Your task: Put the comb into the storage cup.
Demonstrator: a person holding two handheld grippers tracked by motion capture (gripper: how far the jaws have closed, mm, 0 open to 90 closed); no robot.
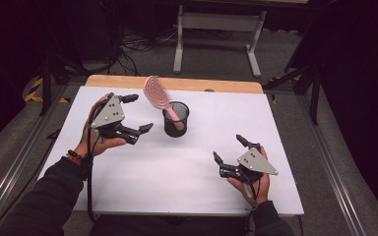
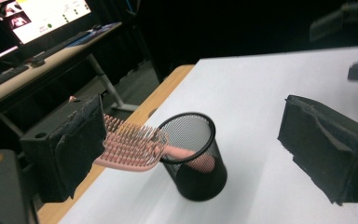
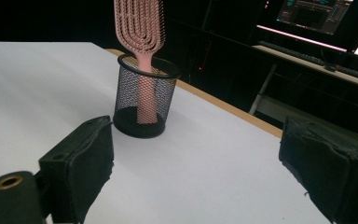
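Pink hairbrush [image 1: 153, 92] stands handle-down in the black mesh cup [image 1: 176, 119] near the bench's [image 1: 187, 172] far middle, head leaning out over the rim toward the left. Left gripper [image 1: 139, 112] just left of the cup, jaws spread wide, nothing between them. Right gripper [image 1: 229, 148] nearer the front edge, well apart from the cup, jaws spread and empty
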